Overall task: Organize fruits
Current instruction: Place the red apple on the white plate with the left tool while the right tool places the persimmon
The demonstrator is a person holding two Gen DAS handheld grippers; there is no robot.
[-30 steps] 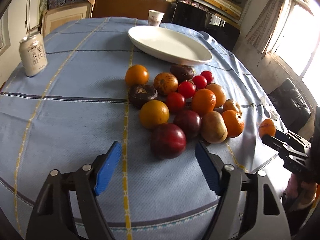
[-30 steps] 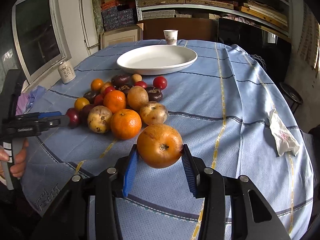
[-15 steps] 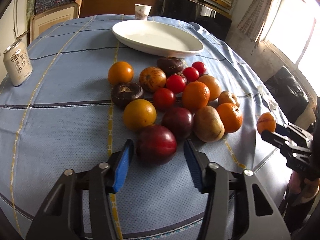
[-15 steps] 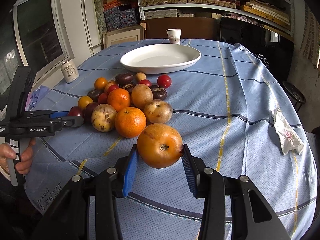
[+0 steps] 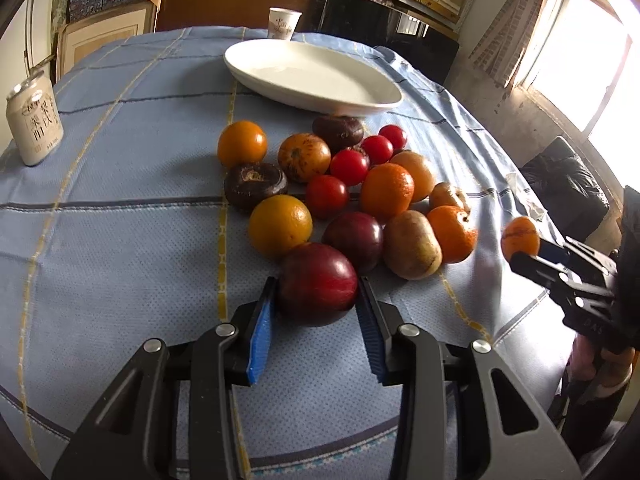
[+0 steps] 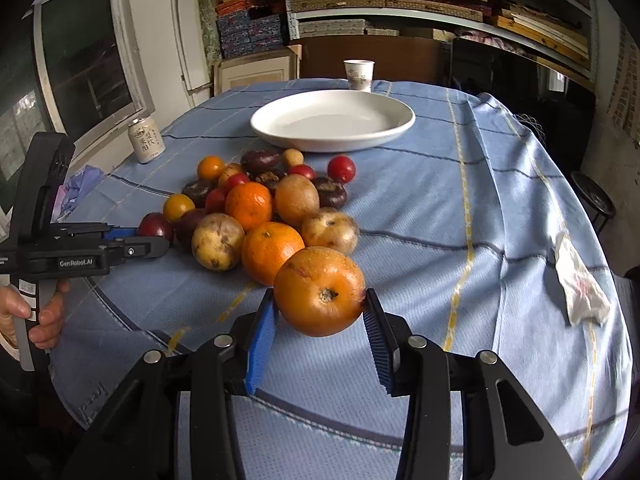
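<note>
Left gripper (image 5: 316,312): jaws closing on a dark red fruit (image 5: 318,284) at the near edge of the fruit pile (image 5: 352,184) on the counter (image 5: 120,220), both blue pads against its sides. Right gripper (image 6: 320,330): jaws clamped on an orange fruit (image 6: 320,291), held clear above the blue cloth. White plate (image 6: 332,120) sits beyond the pile, nothing on it. A can (image 5: 34,120) stands at the counter's left.
</note>
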